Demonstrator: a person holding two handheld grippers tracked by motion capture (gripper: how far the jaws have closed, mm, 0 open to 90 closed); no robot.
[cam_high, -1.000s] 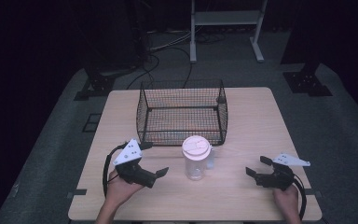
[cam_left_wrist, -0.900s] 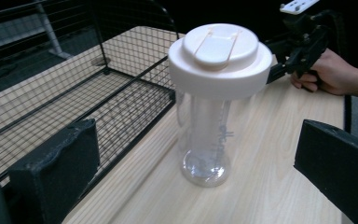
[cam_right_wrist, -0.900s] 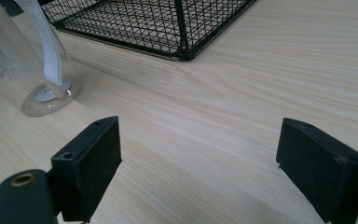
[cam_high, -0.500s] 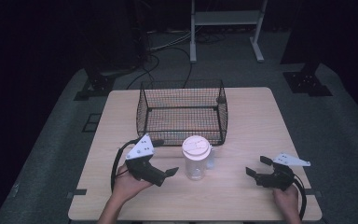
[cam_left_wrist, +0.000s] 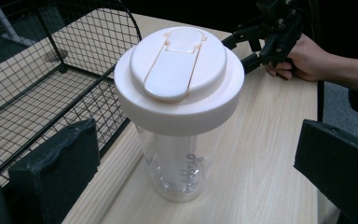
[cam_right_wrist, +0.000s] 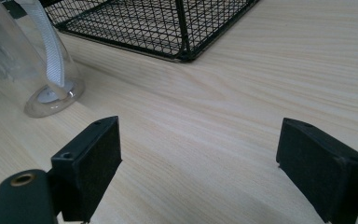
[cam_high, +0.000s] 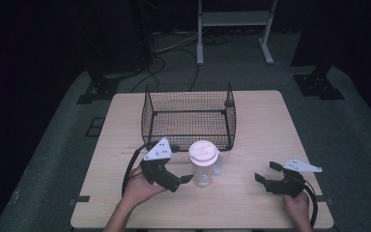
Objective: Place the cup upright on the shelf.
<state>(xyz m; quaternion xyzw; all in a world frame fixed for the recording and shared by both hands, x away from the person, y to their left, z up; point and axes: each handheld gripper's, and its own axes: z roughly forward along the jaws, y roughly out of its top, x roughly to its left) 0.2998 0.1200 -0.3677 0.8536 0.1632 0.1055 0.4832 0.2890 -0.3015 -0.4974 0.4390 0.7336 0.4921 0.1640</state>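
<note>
L tongs (cam_left_wrist: pixel 200 163) agape beside clear bottle (cam_left_wrist: pixel 179 107).

The high view looks down from far above the near edge of the pale wooden desk (cam_high: pixel 270 130) and faces forward, so the whole top fits in. The left gripper view sits low and very close, looking across the desk at the clear plastic bottle with the cream round lid (cam_left_wrist: pixel 179 93). The right gripper view sits lower, near the desk top. All three share the bottle and the black wire basket (cam_right_wrist: pixel 168 23).
</note>
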